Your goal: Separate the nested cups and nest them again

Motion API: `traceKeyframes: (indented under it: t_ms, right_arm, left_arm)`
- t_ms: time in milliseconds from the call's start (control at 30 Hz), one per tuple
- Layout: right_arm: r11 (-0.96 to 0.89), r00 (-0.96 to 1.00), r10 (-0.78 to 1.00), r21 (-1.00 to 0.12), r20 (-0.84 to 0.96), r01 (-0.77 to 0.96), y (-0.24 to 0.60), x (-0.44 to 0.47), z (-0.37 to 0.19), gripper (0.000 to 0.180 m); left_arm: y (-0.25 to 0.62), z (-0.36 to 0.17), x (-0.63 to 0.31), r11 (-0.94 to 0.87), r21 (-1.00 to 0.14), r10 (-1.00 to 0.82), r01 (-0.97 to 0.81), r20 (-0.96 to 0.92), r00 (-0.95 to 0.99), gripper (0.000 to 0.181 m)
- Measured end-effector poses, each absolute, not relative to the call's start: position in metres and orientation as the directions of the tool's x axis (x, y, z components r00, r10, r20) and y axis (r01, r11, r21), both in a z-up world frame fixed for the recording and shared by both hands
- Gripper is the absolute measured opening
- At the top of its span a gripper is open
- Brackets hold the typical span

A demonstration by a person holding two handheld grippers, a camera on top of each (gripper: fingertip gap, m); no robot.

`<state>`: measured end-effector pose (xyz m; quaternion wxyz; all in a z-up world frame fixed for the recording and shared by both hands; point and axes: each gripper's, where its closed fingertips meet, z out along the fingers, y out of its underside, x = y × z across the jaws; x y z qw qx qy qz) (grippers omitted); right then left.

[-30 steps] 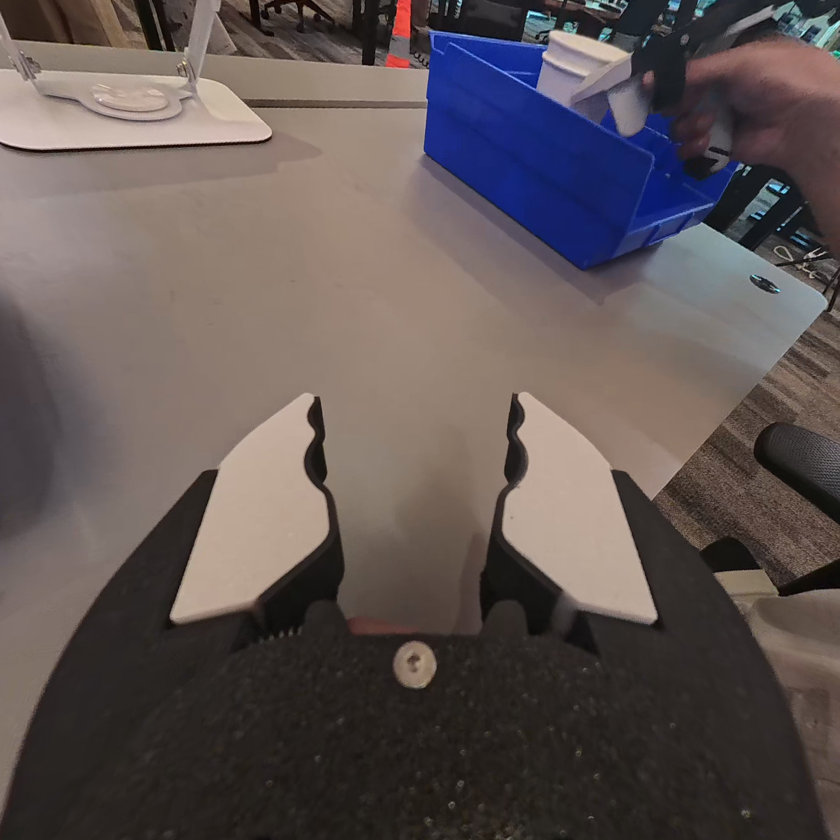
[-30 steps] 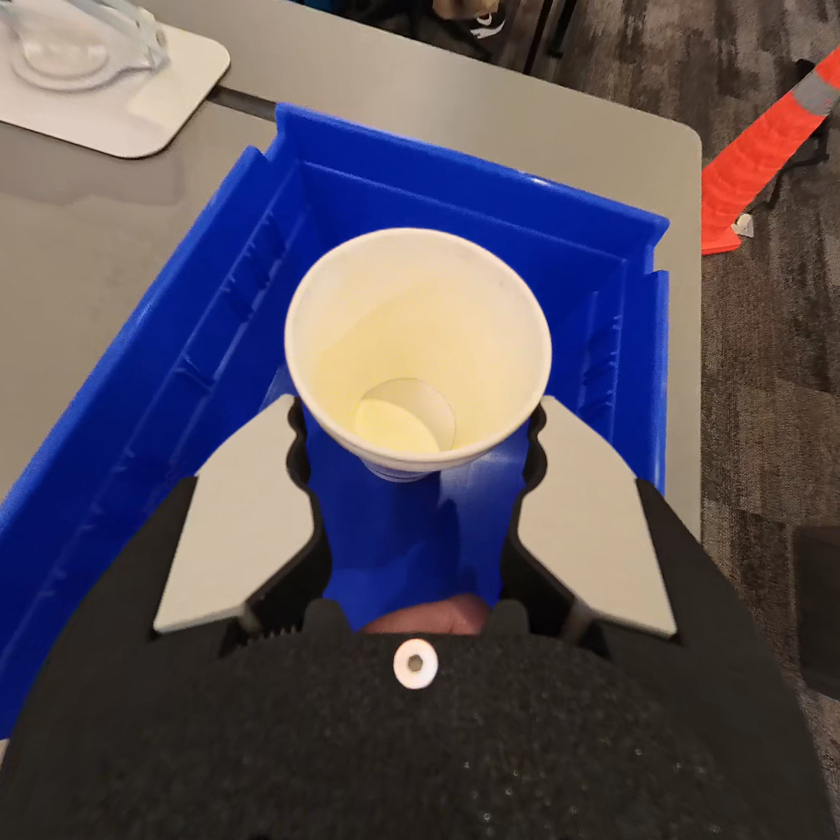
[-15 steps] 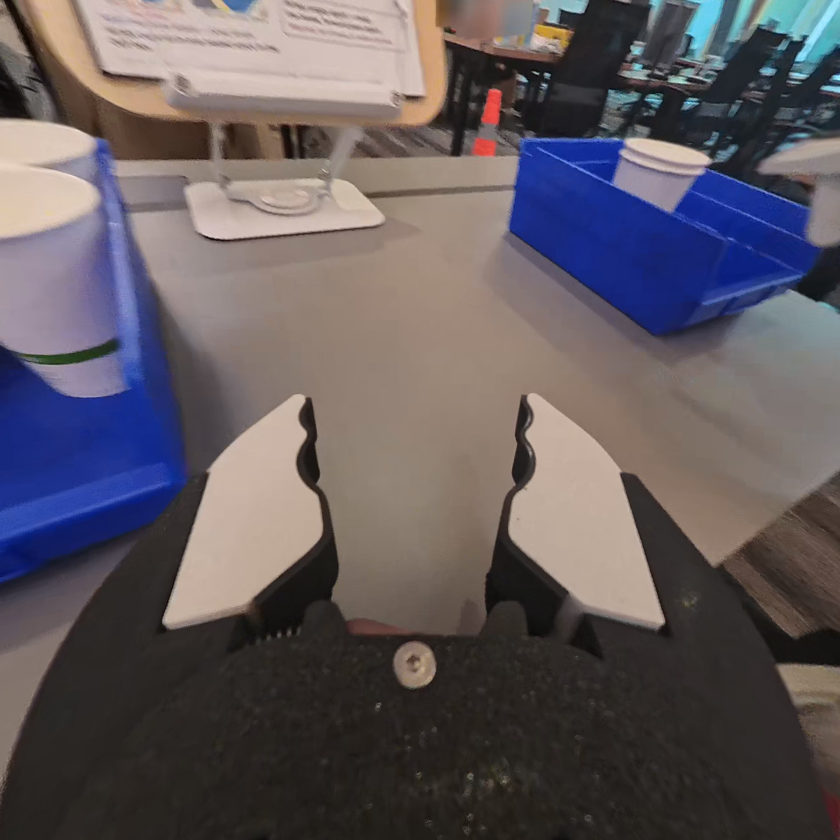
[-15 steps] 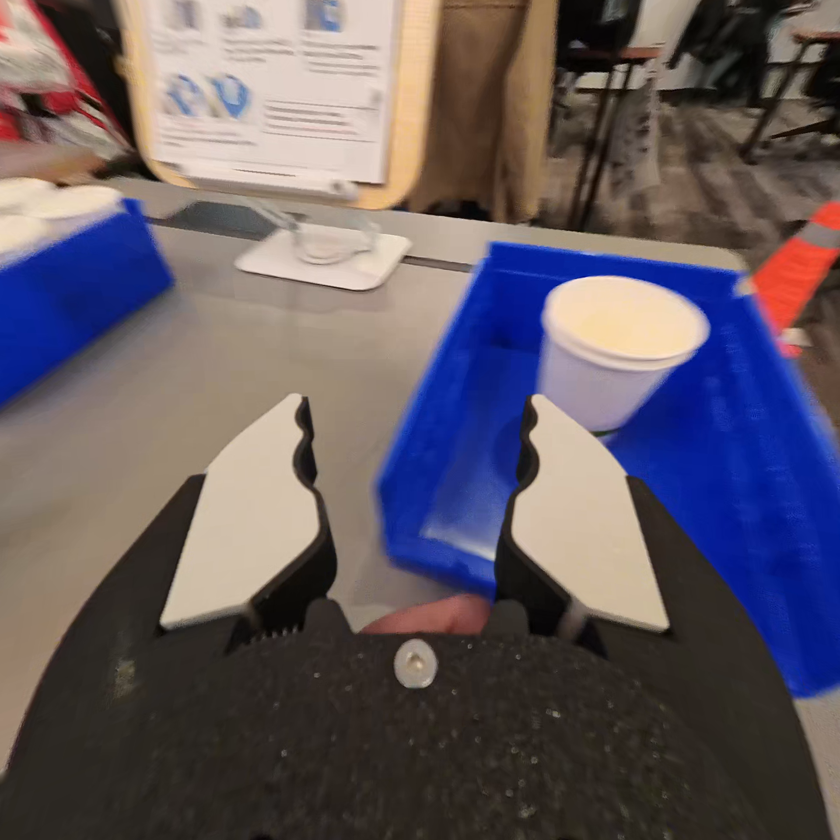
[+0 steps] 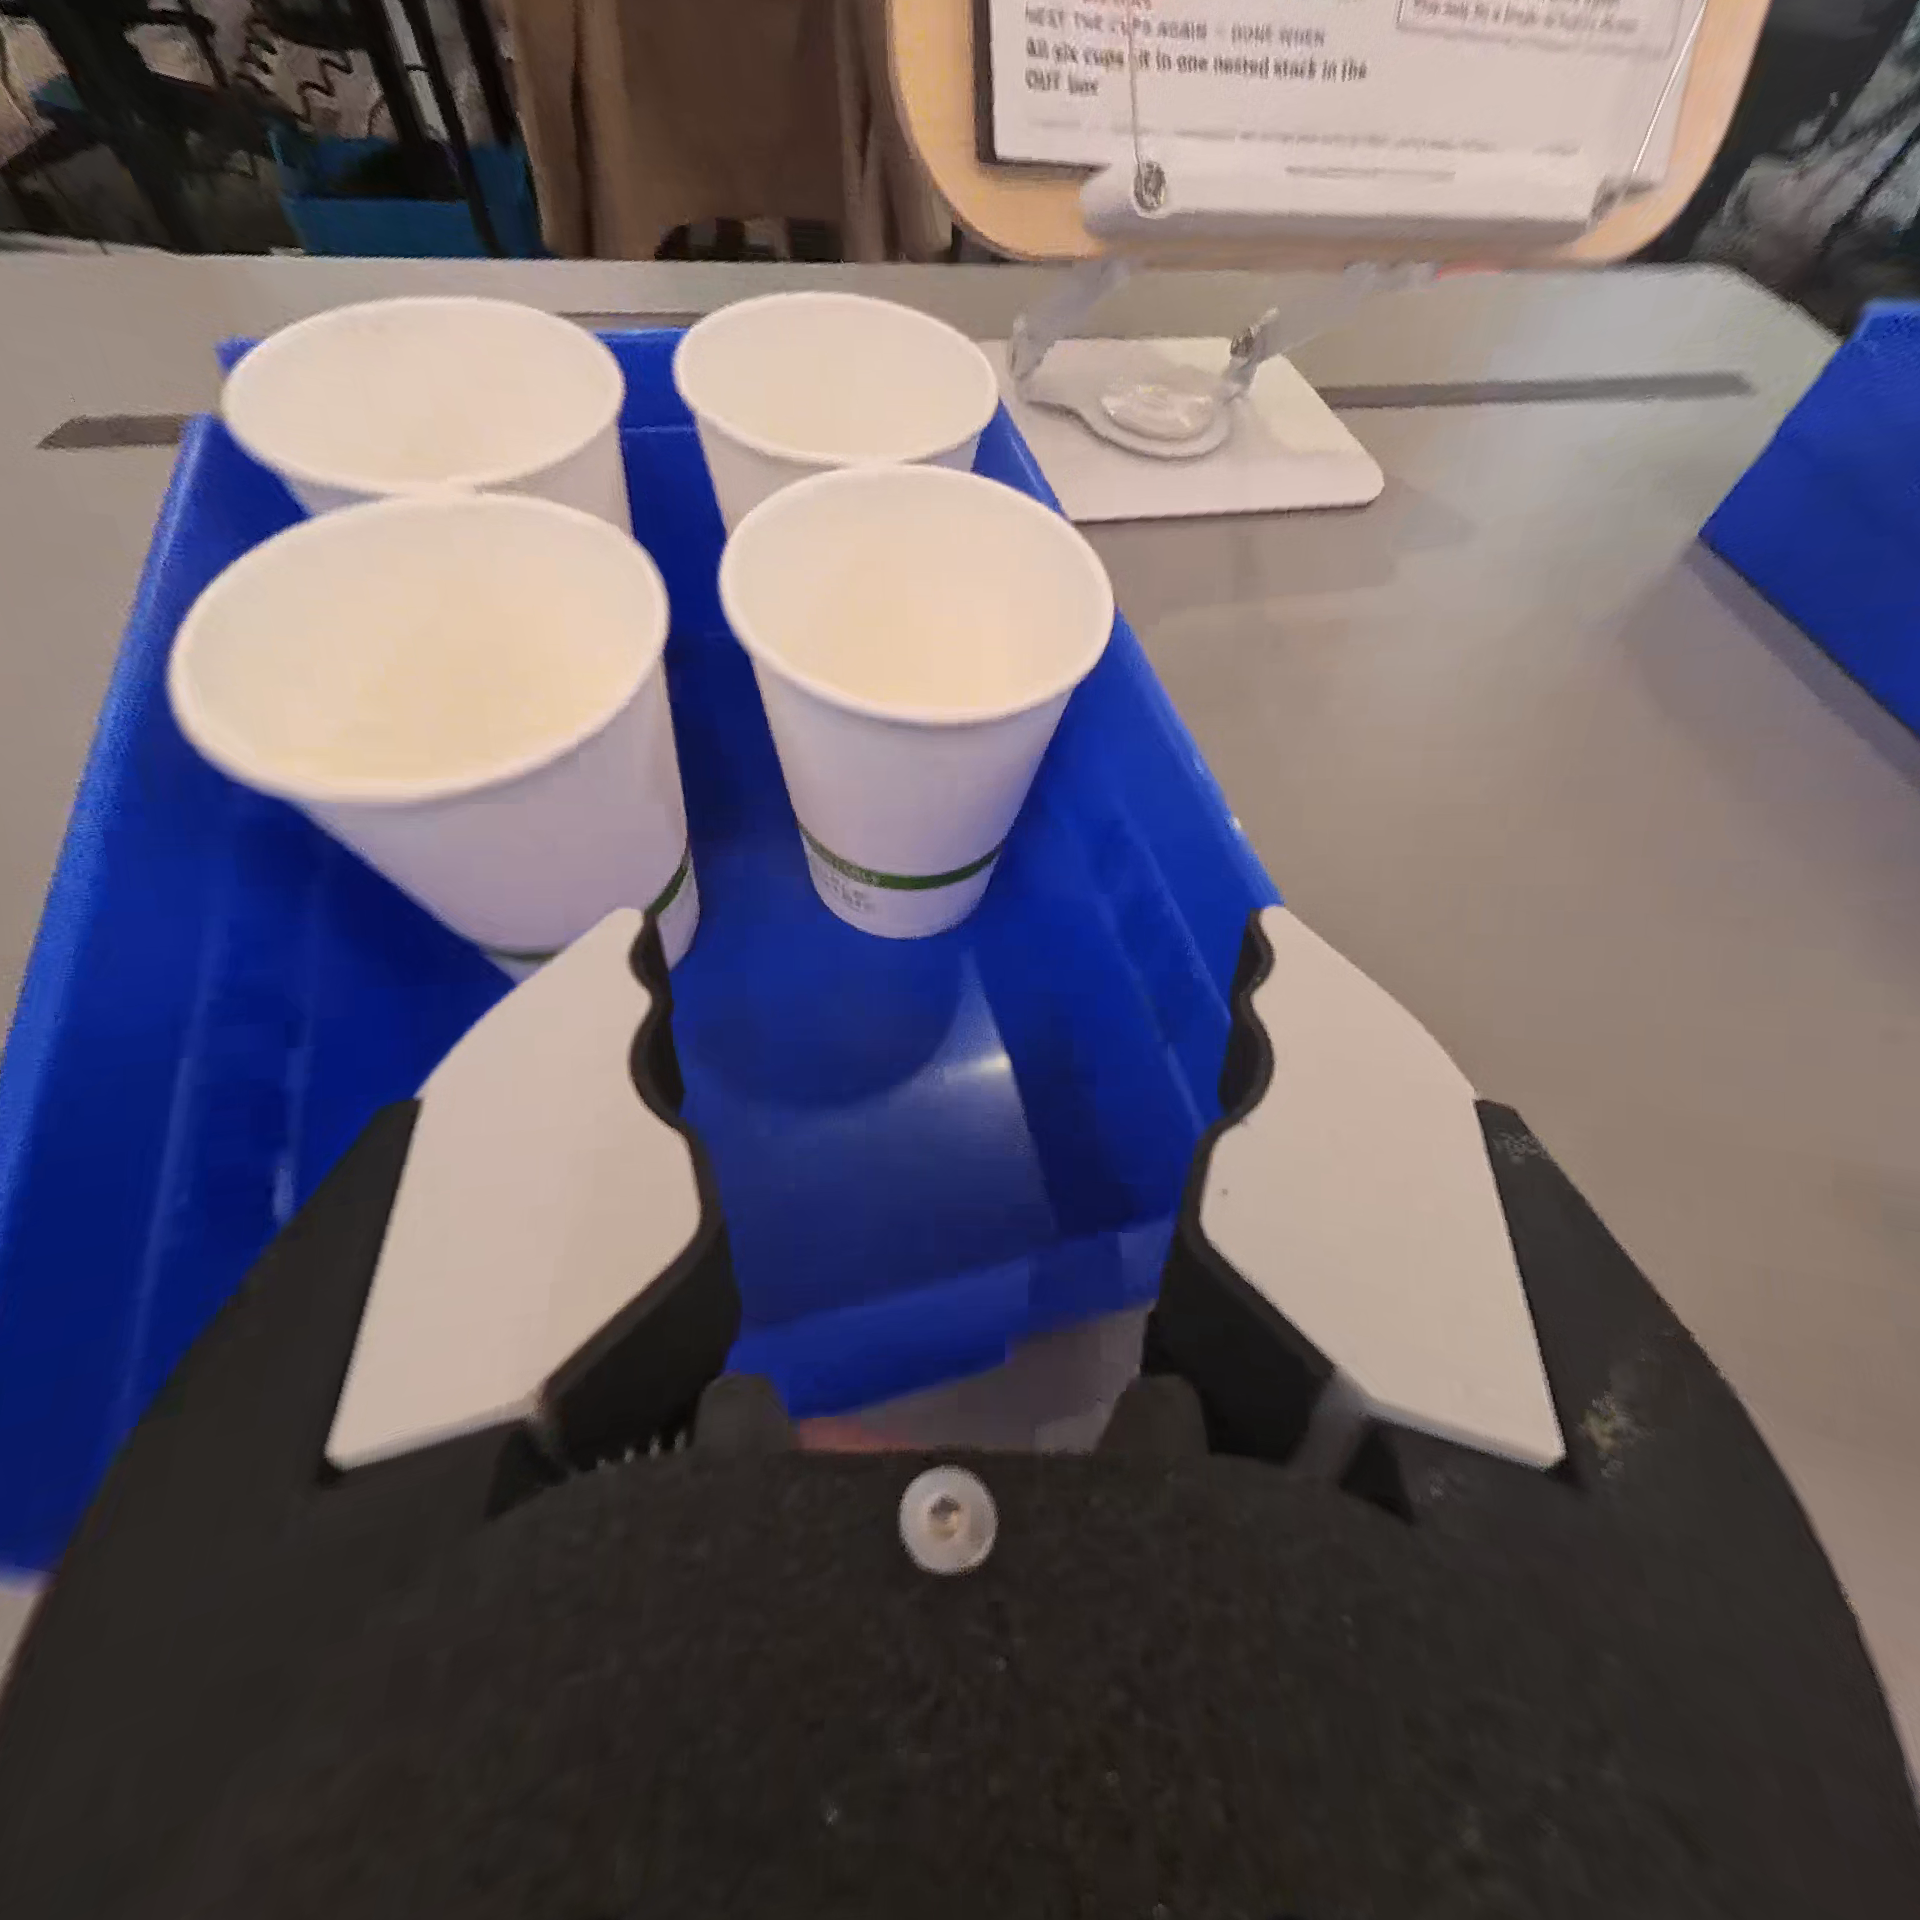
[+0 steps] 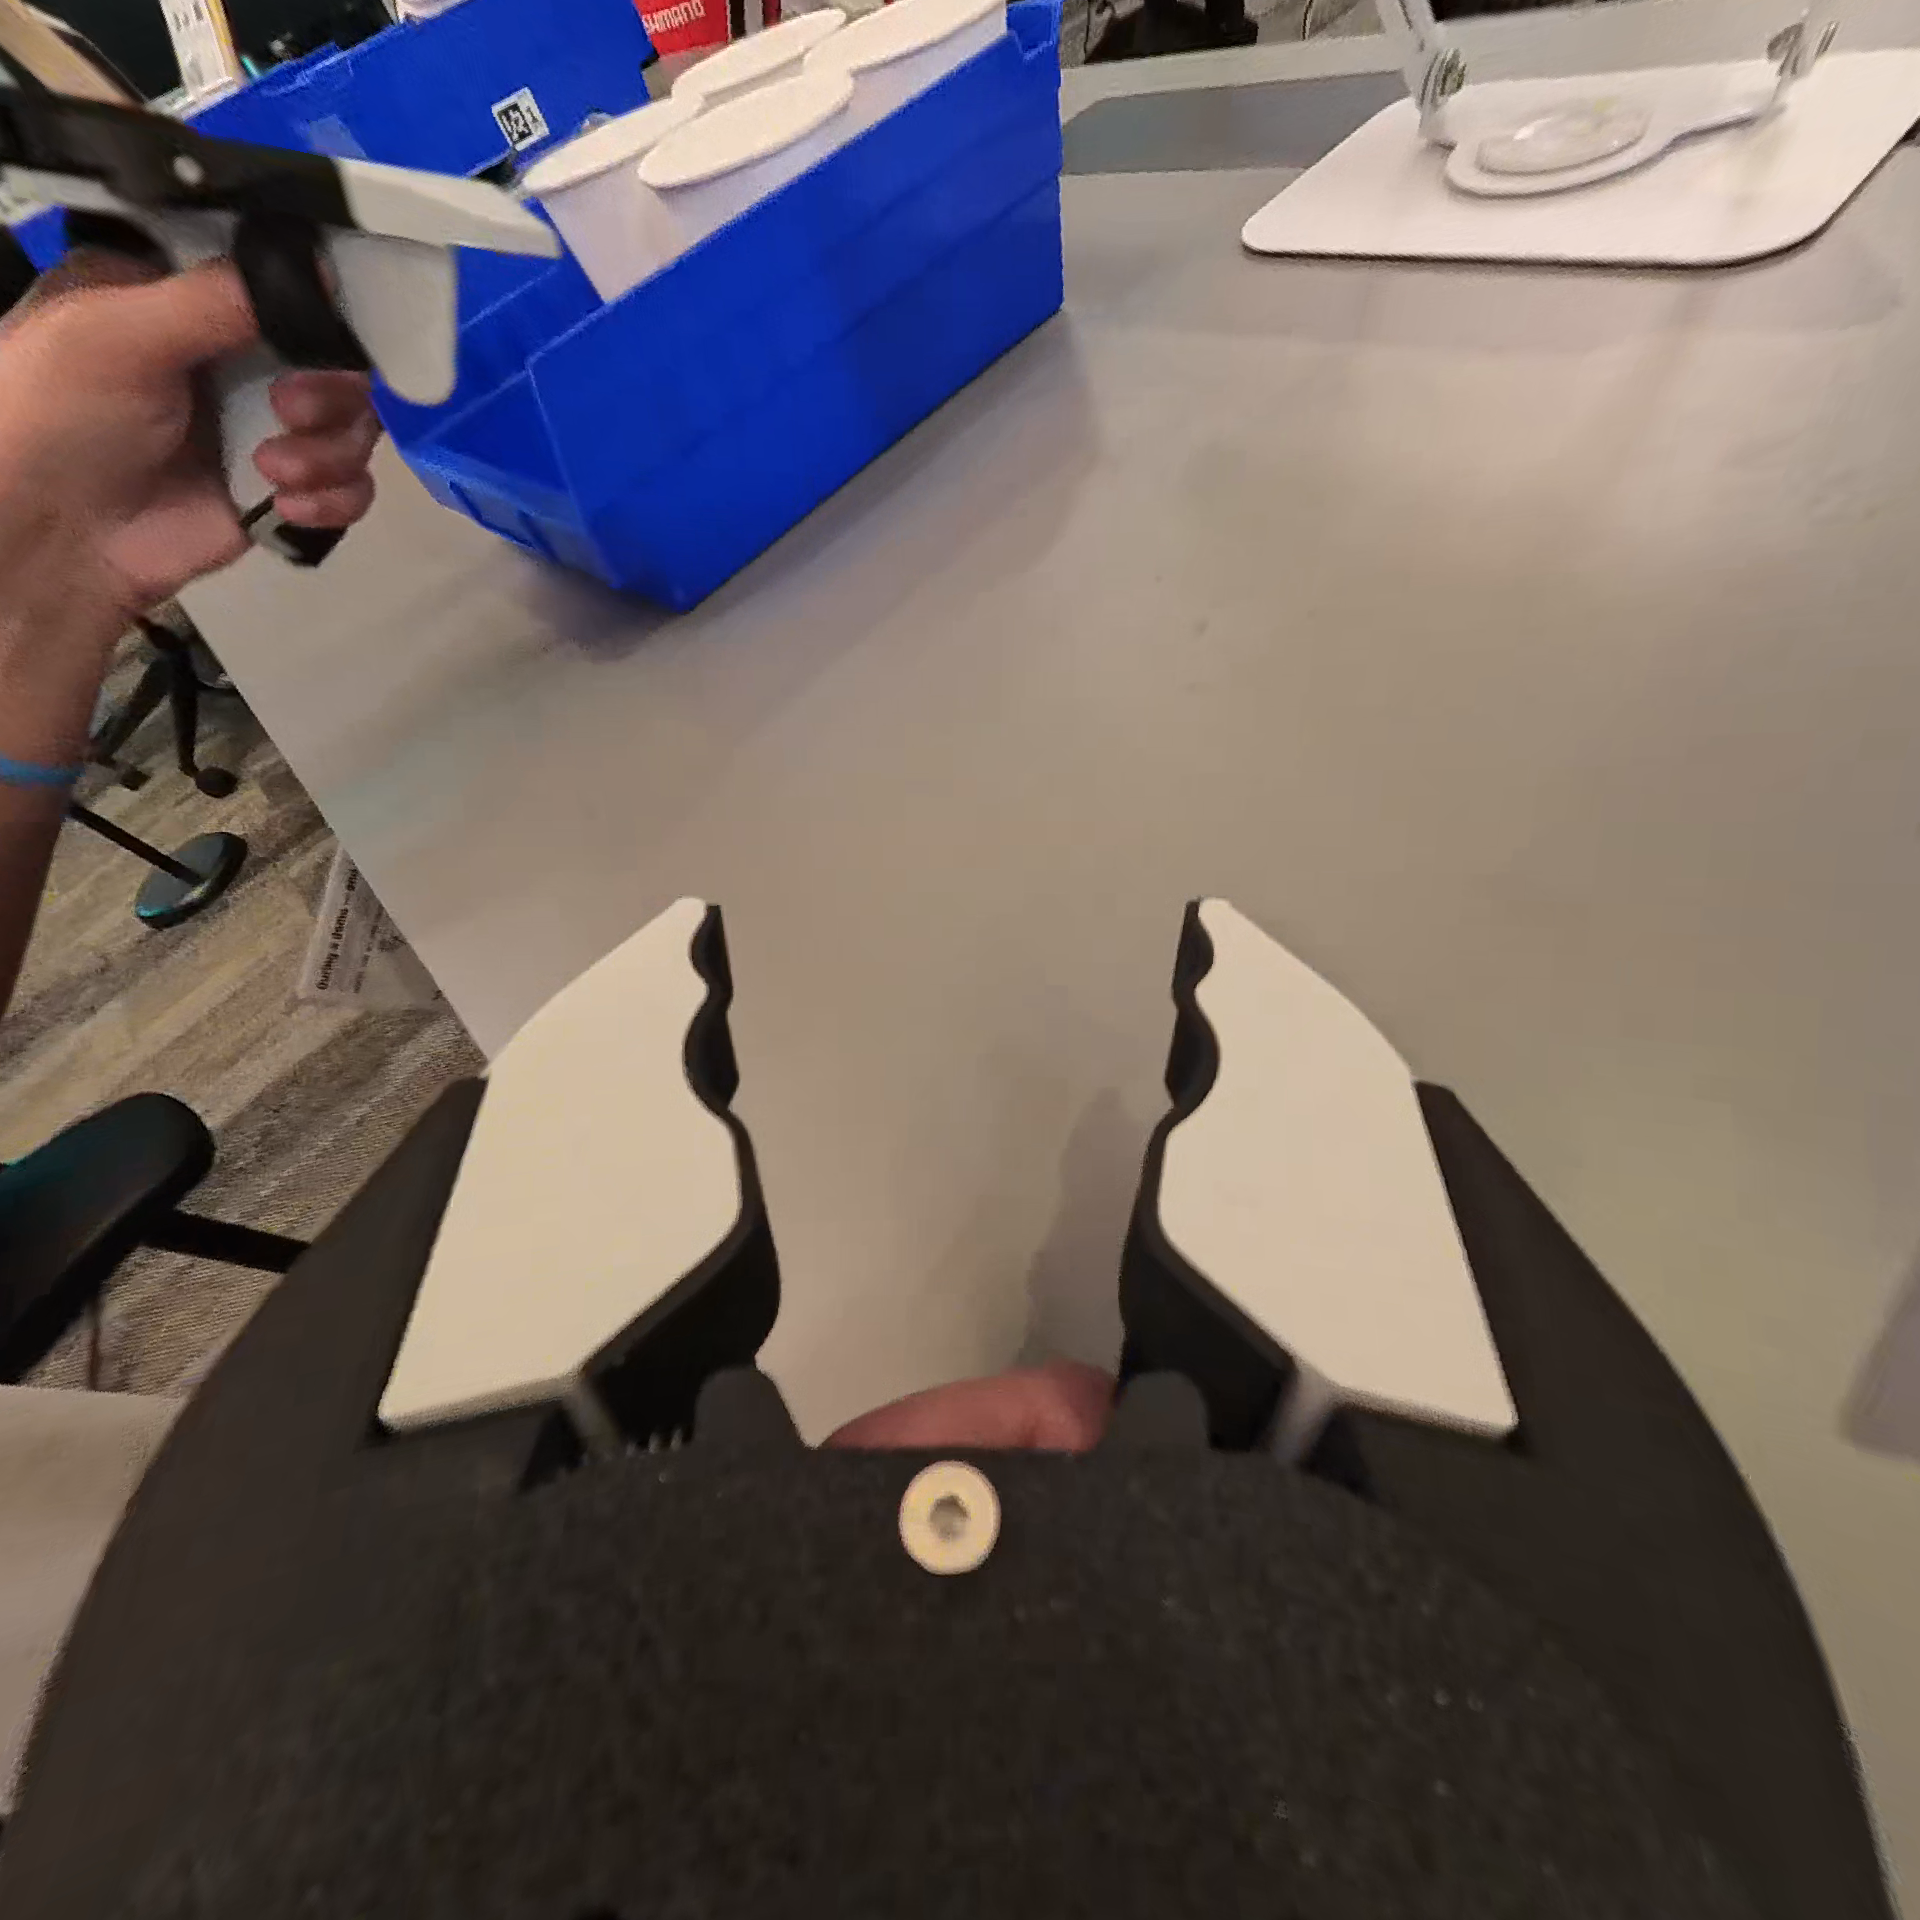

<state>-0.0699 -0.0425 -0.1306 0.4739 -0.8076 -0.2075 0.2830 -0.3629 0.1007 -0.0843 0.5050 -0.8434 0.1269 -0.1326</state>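
Several white paper cups stand apart and upright in a blue bin (image 5: 1143,831) in the left wrist view. The near right cup (image 5: 914,675) and the near left cup (image 5: 436,707) have a green band near the base. Two more cups (image 5: 831,384) stand behind them. My left gripper (image 5: 940,935) is open and empty above the bin's near end, just short of the near cups. My right gripper (image 6: 951,914) is open and empty over bare grey table. In the right wrist view the same bin (image 6: 779,364), its cups (image 6: 748,156) and my left gripper (image 6: 457,270) show at the top left.
A white stand base (image 5: 1195,436) with a sign board stands behind the bin; it also shows in the right wrist view (image 6: 1558,197). A second blue bin's corner (image 5: 1839,520) is at the right edge. An office chair (image 6: 94,1174) is beyond the table's left edge.
My left gripper swung left from bare table to the bin of cups. My right gripper left the cup in the right bin and turned to face the table and the left bin.
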Motion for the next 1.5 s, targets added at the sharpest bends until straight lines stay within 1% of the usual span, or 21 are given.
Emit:
traceKeyframes:
  t_ms: [100,133,233,367,400,500,667,800,900,967,1033,1100,1167,1233,1400,1500]
  right_arm:
    - [-0.44,0.766,0.599,-0.895,-0.233,0.071,-0.037,-0.06,-0.122,0.08]
    - [-0.439,0.77,0.592,-0.896,-0.237,0.061,-0.036,-0.055,-0.12,0.08]
    - [-0.443,0.776,0.571,-0.896,-0.267,0.018,-0.035,-0.044,-0.115,0.078]
    - [-0.471,0.779,0.545,-0.882,-0.31,-0.021,-0.037,-0.033,-0.119,0.076]
    - [-0.478,0.779,0.539,-0.878,-0.319,-0.029,-0.038,-0.031,-0.121,0.075]
    - [-0.495,0.778,0.528,-0.868,-0.34,-0.043,-0.037,-0.028,-0.123,0.074]
    - [-0.474,0.787,0.528,-0.88,-0.319,-0.039,-0.033,-0.021,-0.115,0.073]
    - [-0.443,0.774,0.575,-0.896,-0.267,0.02,-0.028,-0.014,-0.11,0.073]
    - [-0.378,0.682,0.694,-0.923,-0.228,0.076,-0.026,-0.026,-0.092,0.074]
    - [-0.277,0.584,0.794,-0.956,-0.169,0.1,-0.025,-0.042,-0.064,0.077]
    - [-0.168,0.468,0.88,-0.974,-0.078,0.154,-0.027,-0.063,-0.038,0.083]
    - [-0.063,0.361,0.932,-0.965,0.034,0.256,-0.027,-0.083,-0.024,0.09]
    - [0.025,0.301,0.943,-0.932,0.142,0.362,-0.017,-0.099,-0.019,0.093]
    - [0.072,0.247,0.949,-0.899,0.195,0.432,-0.009,-0.112,-0.016,0.095]
    - [0.054,0.149,0.979,-0.877,0.141,0.477,-0.004,-0.13,-0.022,0.098]
    - [0.043,0.133,0.985,-0.905,0.109,0.423,-0.007,-0.131,-0.021,0.087]
  left_arm:
    - [0.132,-0.094,-0.358,-0.485,-0.853,-0.366,-0.19,0.001,0.931,0.1]
    - [0.142,-0.098,-0.357,-0.496,-0.84,-0.373,-0.22,-0.023,0.927,0.097]
    - [0.16,-0.115,-0.353,-0.535,-0.785,-0.41,-0.314,-0.084,0.908,0.097]
    - [0.177,-0.126,-0.346,-0.546,-0.767,-0.435,-0.337,-0.084,0.897,0.092]
    - [0.179,-0.126,-0.344,-0.542,-0.768,-0.442,-0.341,-0.085,0.893,0.084]
    - [0.181,-0.125,-0.344,-0.528,-0.773,-0.445,-0.352,-0.1,0.89,0.082]
    - [0.151,-0.097,-0.356,-0.464,-0.824,-0.471,-0.324,-0.08,0.879,0.081]
    - [0.107,-0.055,-0.367,-0.366,-0.871,-0.559,-0.328,-0.076,0.826,0.08]
    - [0.072,-0.024,-0.346,-0.295,-0.897,-0.697,-0.33,-0.034,0.716,0.08]
    - [0.048,-0.011,-0.315,-0.246,-0.904,-0.813,-0.35,-0.004,0.582,0.081]
    - [0.032,-0.007,-0.286,-0.18,-0.896,-0.889,-0.406,-0.028,0.456,0.081]
    - [0.021,-0.01,-0.257,-0.127,-0.871,-0.936,-0.474,-0.052,0.347,0.081]
    - [0.013,-0.015,-0.228,-0.07,-0.845,-0.966,-0.531,-0.076,0.248,0.08]
    - [0.006,-0.019,-0.202,-0.015,-0.82,-0.984,-0.572,-0.091,0.155,0.081]
    - [-0.008,-0.029,-0.155,0.064,-0.791,-0.997,-0.609,-0.08,0.0,0.081]
    - [-0.012,-0.035,-0.142,0.077,-0.781,-0.997,-0.62,-0.063,-0.043,0.081]
